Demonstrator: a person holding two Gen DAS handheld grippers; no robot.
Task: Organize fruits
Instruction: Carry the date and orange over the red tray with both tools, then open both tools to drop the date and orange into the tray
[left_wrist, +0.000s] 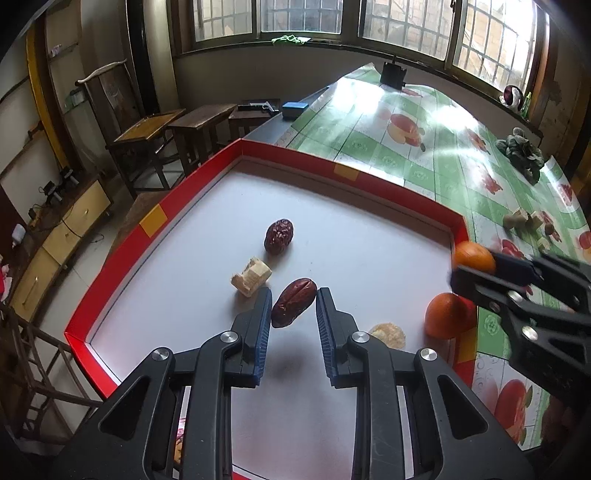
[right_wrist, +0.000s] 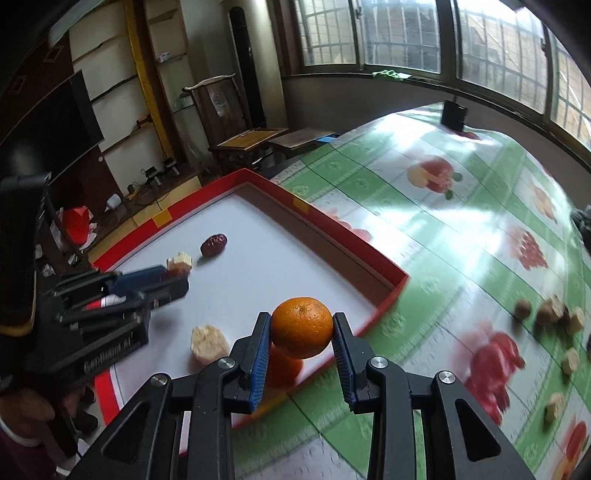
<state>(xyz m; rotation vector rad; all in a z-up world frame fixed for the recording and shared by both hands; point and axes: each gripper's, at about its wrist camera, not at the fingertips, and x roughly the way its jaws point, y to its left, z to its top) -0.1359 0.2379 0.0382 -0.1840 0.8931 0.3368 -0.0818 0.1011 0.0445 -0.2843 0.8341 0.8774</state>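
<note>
The right gripper (right_wrist: 300, 334) pinches a round, firm, smooth orange (right_wrist: 302, 326) by its sides above the tray (right_wrist: 347, 240) edge, while the left gripper (left_wrist: 293, 308) pinches a light, wrinkly date (left_wrist: 293, 302) over the tray.

Two dates (left_wrist: 279, 236) flank a chunk (left_wrist: 251, 276) — all in the tray (left_wrist: 151, 221).
</note>
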